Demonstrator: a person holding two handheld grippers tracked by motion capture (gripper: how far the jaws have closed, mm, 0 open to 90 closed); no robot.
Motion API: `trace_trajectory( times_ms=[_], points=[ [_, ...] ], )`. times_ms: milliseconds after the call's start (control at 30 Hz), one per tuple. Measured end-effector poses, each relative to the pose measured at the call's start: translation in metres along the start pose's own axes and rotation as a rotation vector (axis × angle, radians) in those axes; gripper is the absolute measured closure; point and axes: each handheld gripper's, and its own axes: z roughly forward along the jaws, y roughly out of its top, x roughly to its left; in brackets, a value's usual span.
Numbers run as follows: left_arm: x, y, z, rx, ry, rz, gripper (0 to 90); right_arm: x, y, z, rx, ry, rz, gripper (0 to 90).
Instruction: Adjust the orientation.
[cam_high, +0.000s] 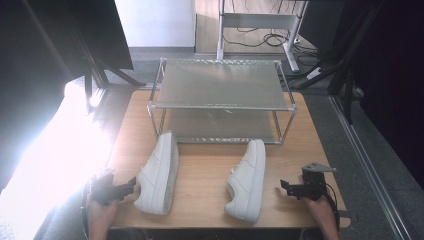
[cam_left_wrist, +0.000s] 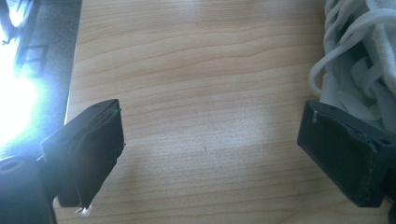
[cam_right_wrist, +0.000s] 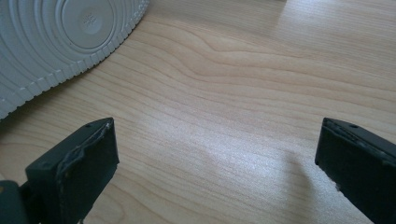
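- The rack stands at the far side of the surface, both its tiers bare; the likely job is to lift the two white shoes onto it, so each shoe should be taken by its side wall or heel collar rather than by the loose laces.
- The left shoe lies on its side just in front of the rack's left leg, toe toward the rack; the right shoe lies likewise near the middle-right, sole facing right.
- The left hand-held gripper sits low at the near-left edge, pointing right, its tip just beside the left shoe's heel end; its jaws stand wide apart with nothing between them, and in the left gripper view the laces lie beside one jaw.
- The right hand-held gripper rests low at the near-right, pointing left toward the right shoe, near but apart from it; its jaws are spread and empty, the sole ahead.
- Both forearms enter from the near edge, wrists level.
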Motion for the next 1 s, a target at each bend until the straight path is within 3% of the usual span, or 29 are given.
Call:
trace_trajectory(
  times_ms=[267,467,733,1000],
  points=[
    [-0.001,0.001,-0.001,-0.008,0.003,0.006,7.5,0.000,0.000,-0.001,-0.002,-0.004,0.002,0.0],
    [0.000,0.001,-0.003,-0.031,-0.007,-0.010,7.5,0.001,0.001,-0.001,-0.002,-0.005,-0.001,0.0],
    [-0.003,0.006,-0.004,0.020,-0.007,-0.040,6.9,0.000,0.001,-0.002,-0.002,-0.027,0.017,0.0],
    [-0.011,0.008,-0.004,0.072,-0.007,-0.001,0.0,0.001,0.001,-0.001,0.007,-0.027,0.014,0.0]
  ],
)
